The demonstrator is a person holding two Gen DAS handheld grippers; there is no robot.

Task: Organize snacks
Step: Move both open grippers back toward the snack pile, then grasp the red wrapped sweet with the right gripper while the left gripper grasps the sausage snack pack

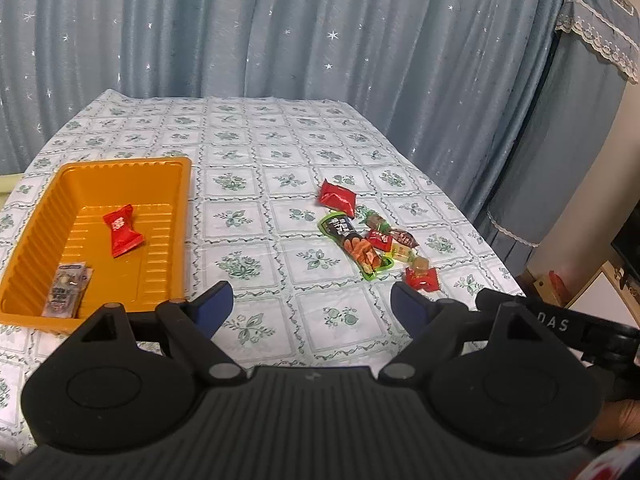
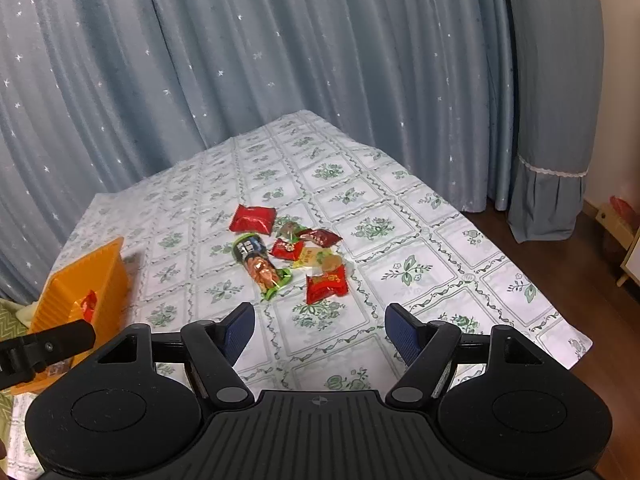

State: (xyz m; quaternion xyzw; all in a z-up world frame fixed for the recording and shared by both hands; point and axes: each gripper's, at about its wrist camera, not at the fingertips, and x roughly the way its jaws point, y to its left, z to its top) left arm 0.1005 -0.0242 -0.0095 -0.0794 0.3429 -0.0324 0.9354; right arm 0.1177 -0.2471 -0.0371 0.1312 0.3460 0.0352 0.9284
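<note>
Left gripper (image 1: 312, 304): fingers spread, nothing between. Right gripper (image 2: 320, 326): spread too, empty, above tablecloth (image 2: 420, 232) just short of snack pile. Nearest piece: red candy (image 2: 326, 285); green-edged long packet (image 2: 260, 264) beside it, touching neighbours. Orange tray (image 1: 48, 216) at left holds red wrapped candy (image 1: 122, 230) and grey sachet (image 1: 66, 290). Risk: pieces overlap, so pinch may drag two; glossy wrapper may slip.
</note>
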